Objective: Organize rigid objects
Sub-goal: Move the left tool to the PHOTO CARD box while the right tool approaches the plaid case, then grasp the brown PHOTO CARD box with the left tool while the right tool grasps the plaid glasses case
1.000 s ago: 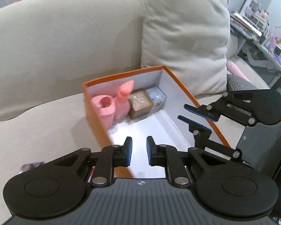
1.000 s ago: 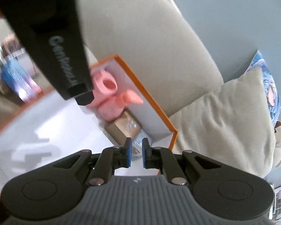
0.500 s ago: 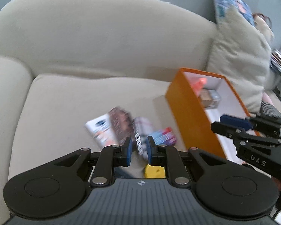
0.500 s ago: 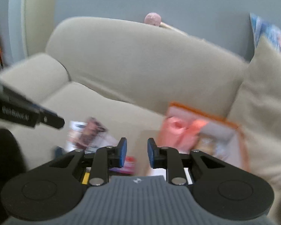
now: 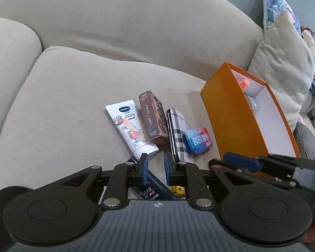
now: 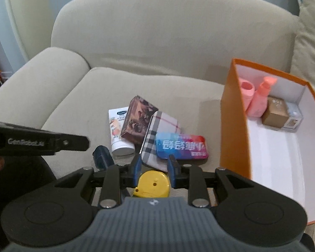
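Loose items lie in a pile on the beige sofa seat: a white lotion tube (image 5: 130,130), a brown carton (image 5: 153,117), a plaid case (image 5: 177,134) and a blue-red tin (image 5: 197,140). My left gripper (image 5: 155,168) hovers just in front of them, shut and empty, over a dark blue tube (image 5: 155,187). My right gripper (image 6: 154,168) is over a yellow tape measure (image 6: 152,183). Its jaws are opening, and the pads do not press on the measure. To the right stands the orange box (image 6: 233,115), which holds two pink bottles (image 6: 260,98), a small brown box (image 6: 276,114) and a clear case (image 6: 294,117).
The sofa armrest (image 5: 10,42) rises at the left and the backrest (image 5: 126,21) behind. A beige cushion (image 5: 283,63) leans behind the orange box. The seat left of the pile (image 5: 63,115) is bare fabric.
Both views have swung from inside the orange box over to the pile on the seat and dropped closer to it. The right jaws have parted; the left ones stayed shut.
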The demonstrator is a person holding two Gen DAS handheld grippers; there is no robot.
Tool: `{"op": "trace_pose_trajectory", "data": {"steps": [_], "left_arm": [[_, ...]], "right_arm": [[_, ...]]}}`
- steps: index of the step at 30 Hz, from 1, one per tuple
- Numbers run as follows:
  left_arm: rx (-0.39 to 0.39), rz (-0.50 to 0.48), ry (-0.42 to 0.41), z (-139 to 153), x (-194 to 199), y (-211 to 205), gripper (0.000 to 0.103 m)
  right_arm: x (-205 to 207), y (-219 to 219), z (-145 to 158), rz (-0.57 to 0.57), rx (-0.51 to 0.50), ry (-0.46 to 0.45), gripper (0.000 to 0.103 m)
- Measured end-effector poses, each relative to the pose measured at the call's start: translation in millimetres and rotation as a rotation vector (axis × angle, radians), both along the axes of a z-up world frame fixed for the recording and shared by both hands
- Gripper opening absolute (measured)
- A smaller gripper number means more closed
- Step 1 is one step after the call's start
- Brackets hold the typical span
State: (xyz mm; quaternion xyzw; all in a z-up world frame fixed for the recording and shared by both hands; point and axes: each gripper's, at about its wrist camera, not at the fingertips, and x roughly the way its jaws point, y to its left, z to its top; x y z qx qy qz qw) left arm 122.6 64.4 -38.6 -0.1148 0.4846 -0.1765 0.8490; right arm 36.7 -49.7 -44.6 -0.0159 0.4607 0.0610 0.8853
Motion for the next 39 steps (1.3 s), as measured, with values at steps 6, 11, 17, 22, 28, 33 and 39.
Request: {"op": "trace_pose_trajectory", "data": {"steps": [6,11,17,22,28,33,39], "left_arm": [[0.030,-0.002,0.022,-16,14,2,0.017],[0.026,0.005,0.044,-27,25,5,0.019],[0.023,-0.005,0.054,-32,36,2,0.022],[-0.004,-0.003,0.066,-31,46,0,0.030],[-0.038,-0.005,0.094,-33,62,-11,0.055],[-0.076,0.023,0.170,-48,87,-18,0.056],[-0.022,0.059,0.194,-57,103,-32,0.058]], "right_arm": [[25,23,-30,0.053,-0.061,0.053,0.036],[39,41,-49,0.104,-0.170,0.057,0.039],[49,52,-62,0.141,-0.293,0.042,0.047],[62,43,-67,0.123,-0.268,0.078,0.044],[71,18,-50,0.073,-0.144,0.114,0.034],[85,-15,-35,-0.044,0.038,0.158,0.029],[100,-19,-33,-0.054,0.047,0.149,0.027]]}}
